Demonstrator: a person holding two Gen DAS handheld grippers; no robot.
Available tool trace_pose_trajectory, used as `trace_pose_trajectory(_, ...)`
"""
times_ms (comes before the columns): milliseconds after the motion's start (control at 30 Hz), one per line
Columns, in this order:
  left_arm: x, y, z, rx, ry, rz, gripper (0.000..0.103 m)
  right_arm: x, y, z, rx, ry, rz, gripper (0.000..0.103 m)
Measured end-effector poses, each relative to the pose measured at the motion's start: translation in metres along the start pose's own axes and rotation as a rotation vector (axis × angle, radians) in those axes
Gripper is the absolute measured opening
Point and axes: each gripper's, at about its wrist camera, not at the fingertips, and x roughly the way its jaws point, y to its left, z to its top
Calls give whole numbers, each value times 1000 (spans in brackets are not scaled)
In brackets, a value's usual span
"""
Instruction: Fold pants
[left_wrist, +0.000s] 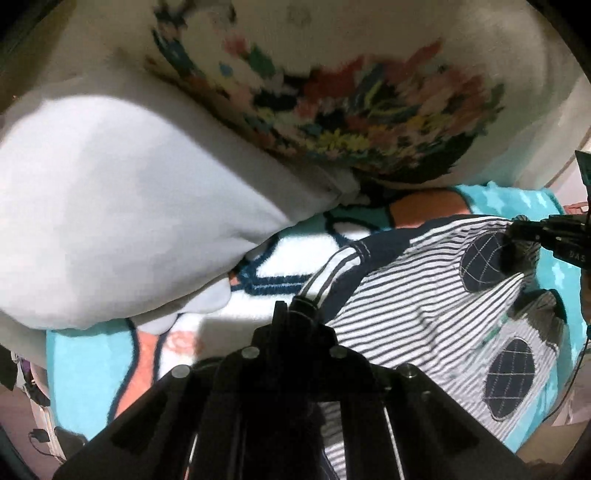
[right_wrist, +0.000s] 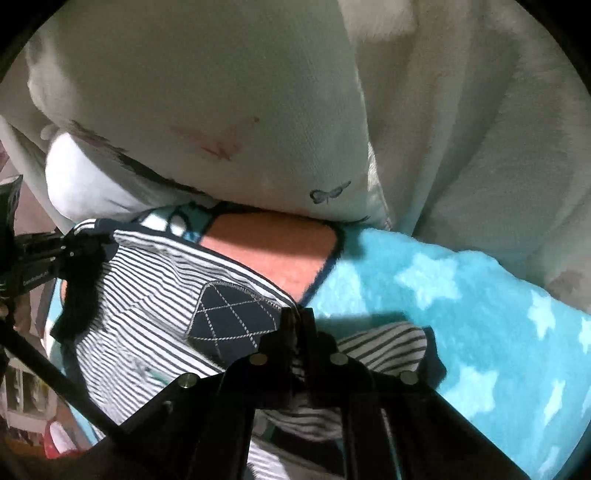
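The pants (left_wrist: 417, 295) are small, white with thin navy stripes, navy quilted knee patches and a navy waistband. They lie on a turquoise blanket (right_wrist: 480, 302). My left gripper (left_wrist: 301, 308) is shut on the striped waistband corner and holds it up. My right gripper (right_wrist: 297, 321) is shut on the pants' edge beside a quilted patch (right_wrist: 232, 317). The right gripper also shows in the left wrist view (left_wrist: 517, 230), and the left gripper in the right wrist view (right_wrist: 79, 236). The cloth hangs stretched between the two.
A pale pillow (left_wrist: 122, 206) lies to the left and a floral cushion (left_wrist: 351, 103) behind it. A cream pillow (right_wrist: 221, 110) and fluffy white cover (right_wrist: 480, 129) stand behind the pants. Floor clutter (right_wrist: 26, 398) shows past the blanket's edge.
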Motion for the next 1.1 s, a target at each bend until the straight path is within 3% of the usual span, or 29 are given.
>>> trace_pose_trajectory(233,-54,-11,-18,19,-91,-17,7,-39,17,-20,55,-65,0,5)
trace_pose_trajectory(433,-82,-24,-64,65,-134,-43,7,-65,32,-78,136,-65,10,5)
trace_pose_trajectory(633,-61,-36,-118,46,-66,-106,7,-63,37,-144,273,-17,17,5)
trace_pose_trajectory(767,-39,-44,-153,57,13,-99,7,-57,36,-173,356,7,8,6)
trace_pose_trajectory(833,-30,-48,-166,77,52,-71,9,-58,35,-183,394,9,-7,12)
trace_pose_trajectory(867,-27,-49,-171,88,61,-59,9,-62,33,-187,414,5,-18,20)
trace_pose_trajectory(900,-28,-50,-174,95,59,-53,9,-67,31,-190,426,-5,-26,25)
trace_pose_trajectory(1000,-40,-48,-178,98,51,-61,12,-95,23,-193,446,-80,-94,26)
trace_pose_trajectory(1100,-56,-34,-182,60,41,-78,23,-112,8,-182,441,-147,-162,29)
